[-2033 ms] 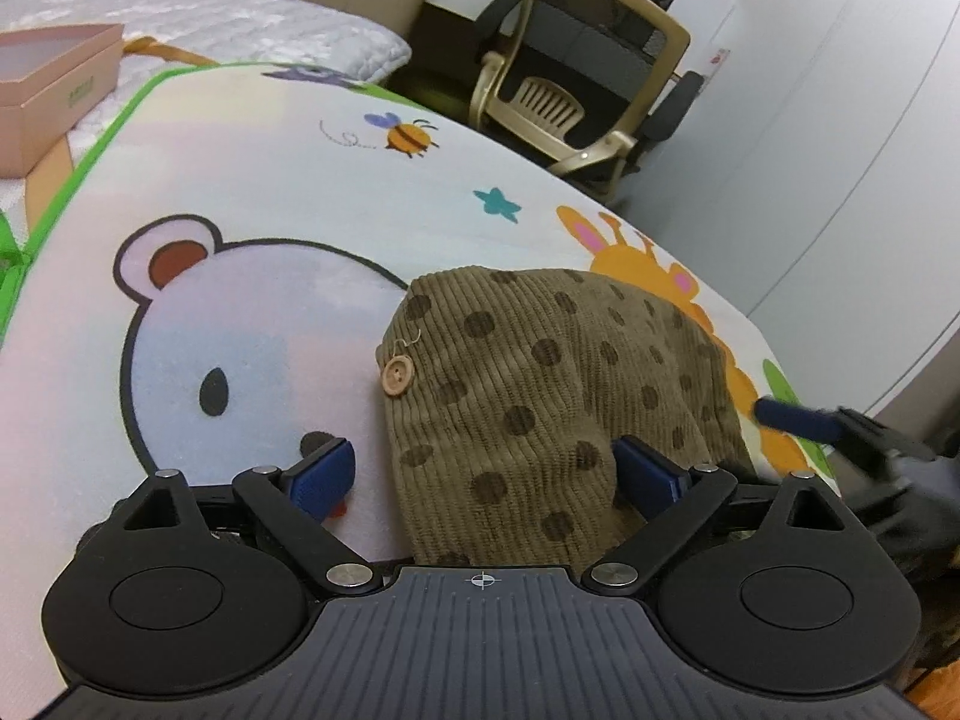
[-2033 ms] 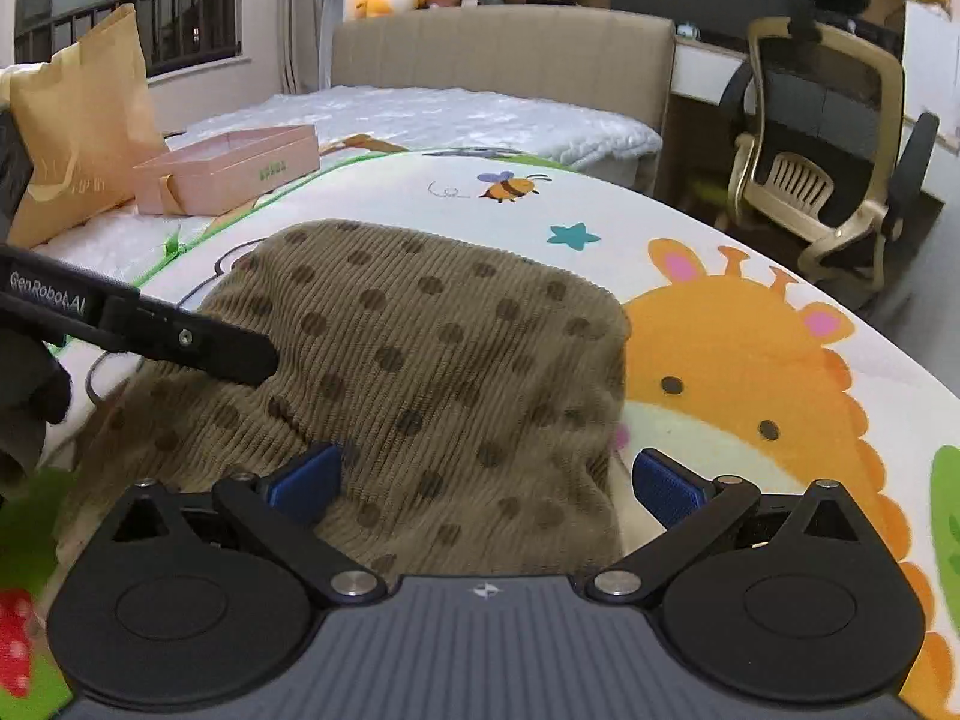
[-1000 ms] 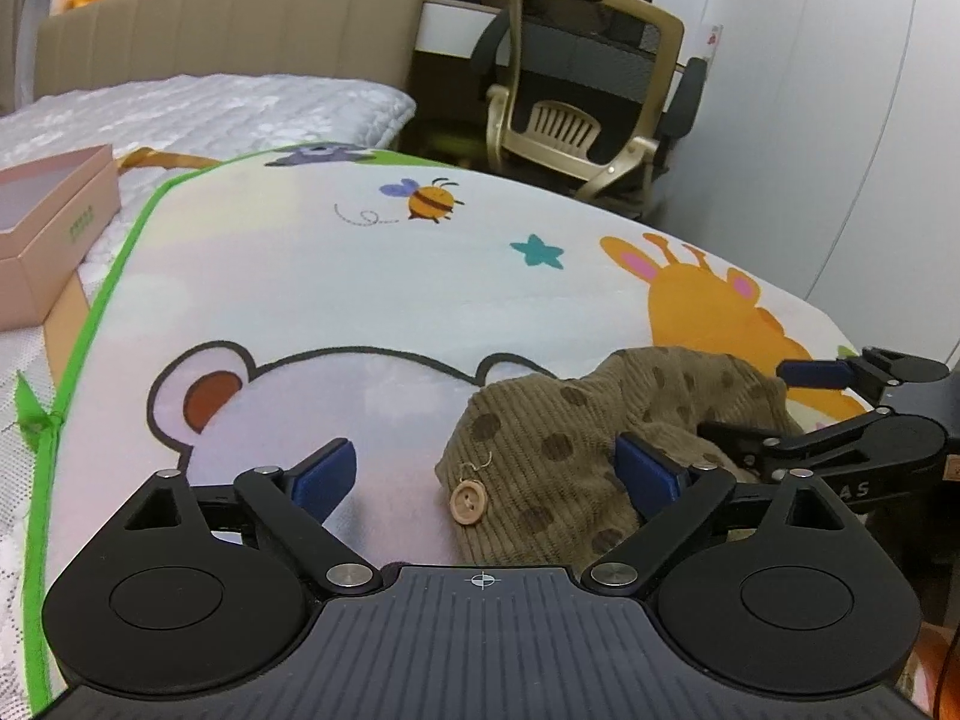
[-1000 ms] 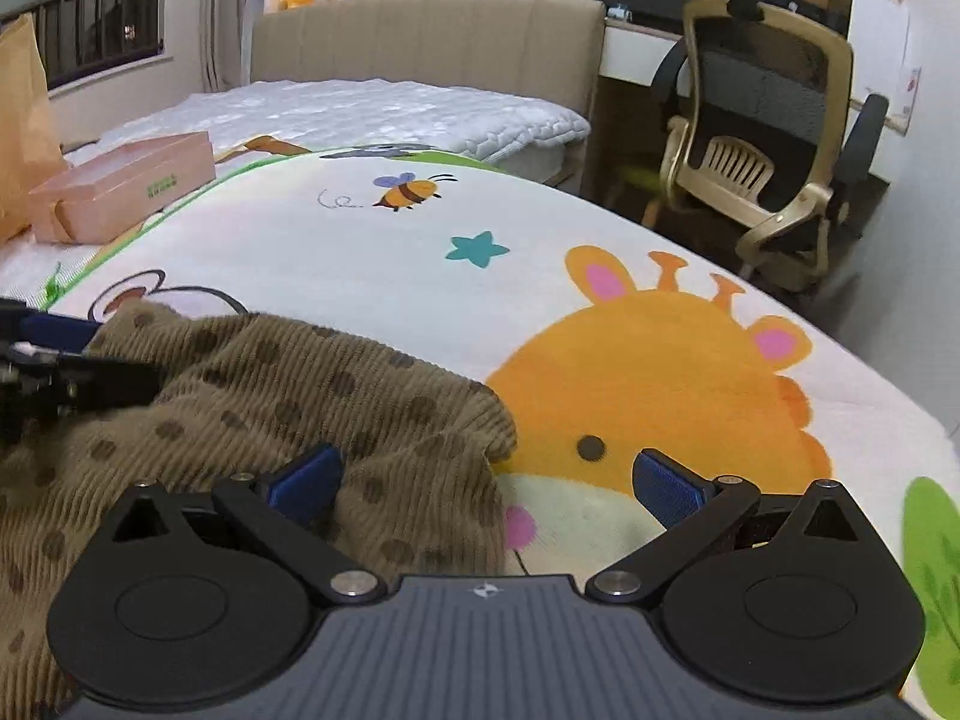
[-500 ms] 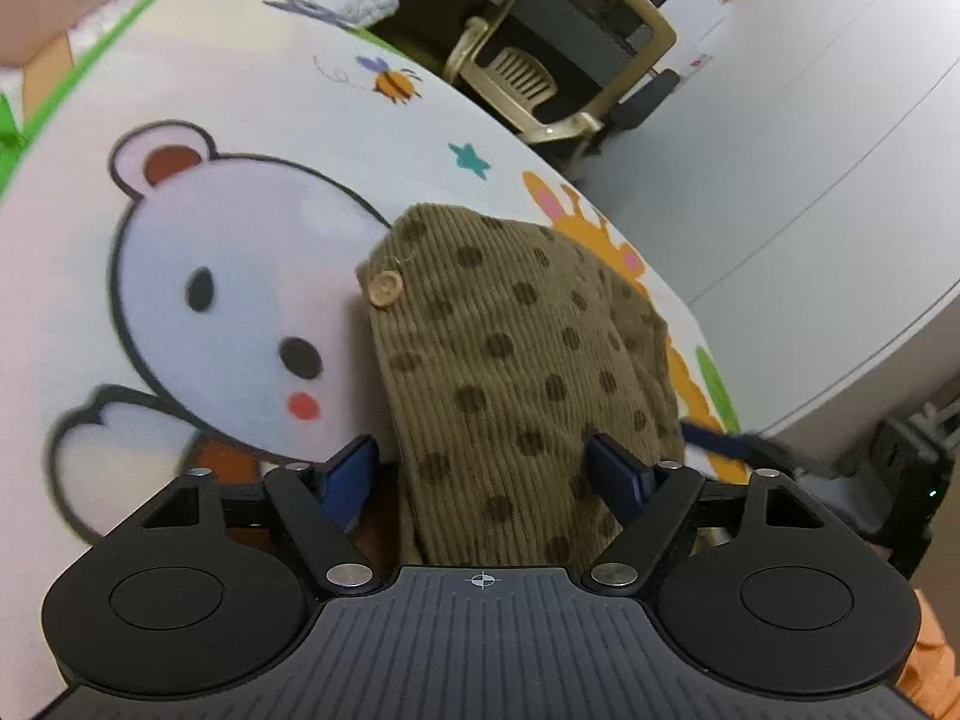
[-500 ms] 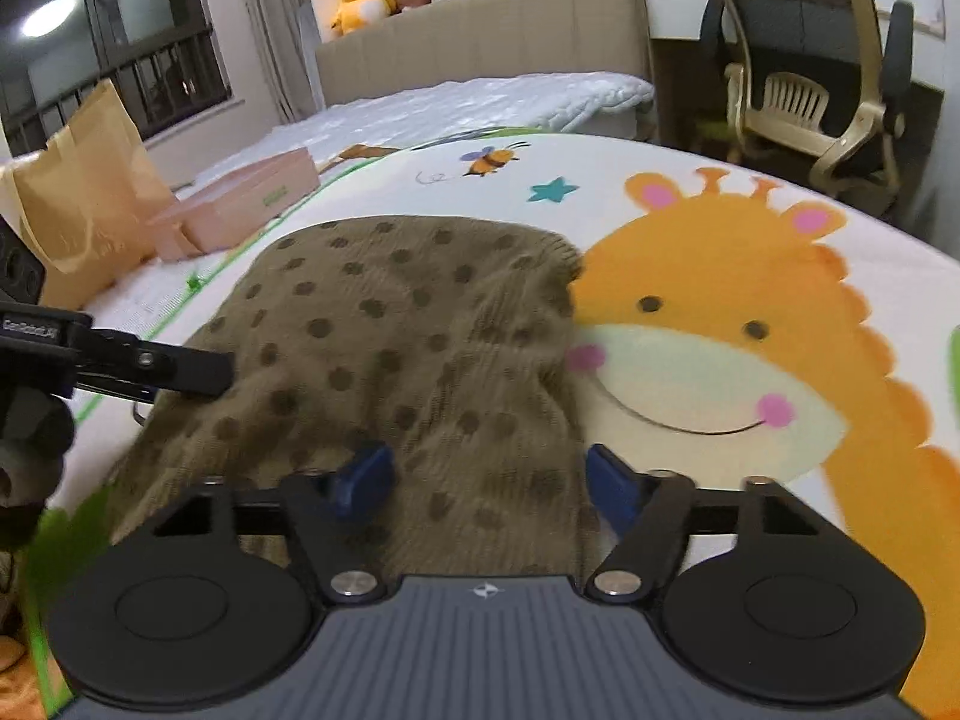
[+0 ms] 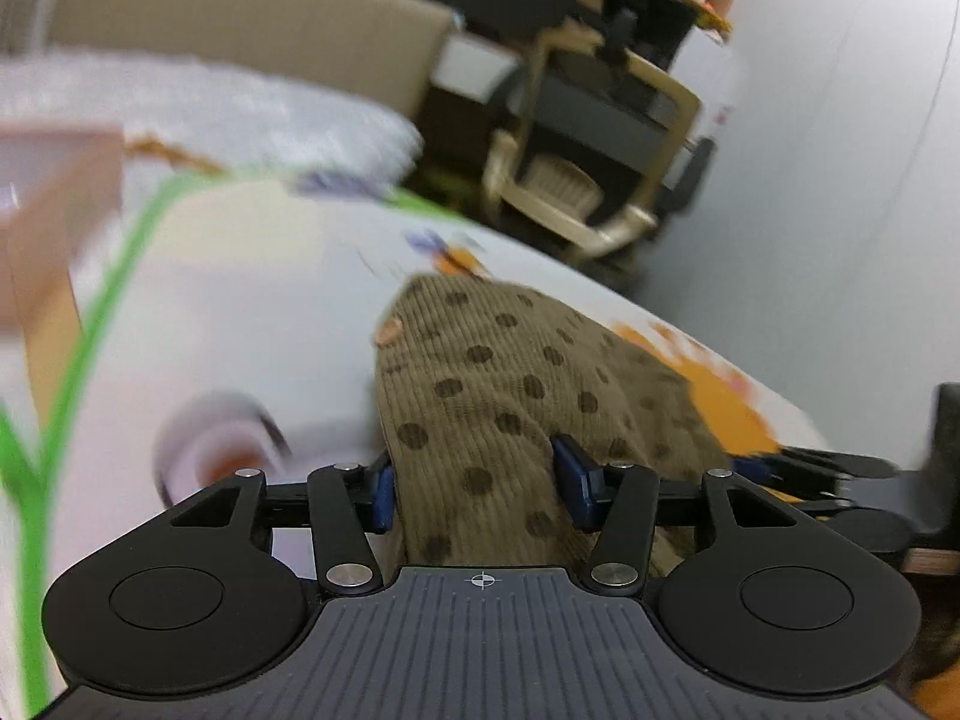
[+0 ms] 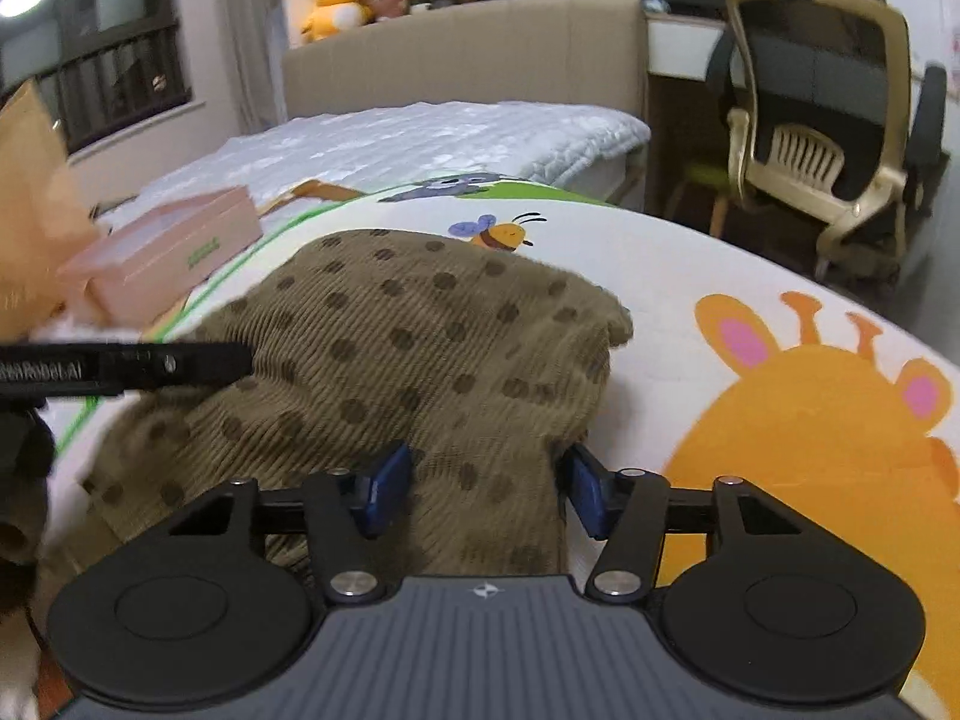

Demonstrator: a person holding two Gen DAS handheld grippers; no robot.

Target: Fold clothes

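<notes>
A brown corduroy garment with dark dots (image 7: 510,384) lies on a cartoon play mat (image 7: 240,324); a round button (image 7: 389,331) shows near its far left corner. My left gripper (image 7: 477,489) is shut on the garment's near edge, with cloth bunched between the blue pads. In the right wrist view the same garment (image 8: 420,348) spreads ahead, and my right gripper (image 8: 486,492) is shut on its near edge too. The left gripper's finger (image 8: 144,366) reaches in from the left over the cloth.
A pink box (image 8: 168,252) sits at the mat's left edge, with a tan paper bag (image 8: 30,210) beside it. A white quilted bed (image 8: 420,144) lies behind. An office chair (image 8: 828,138) stands at the back right. An orange giraffe print (image 8: 810,420) covers the mat's right side.
Both grippers have narrowed from wide open to shut on the garment's near edge. The left wrist view has swung up and is blurred with motion; the cloth's near edge has bunched.
</notes>
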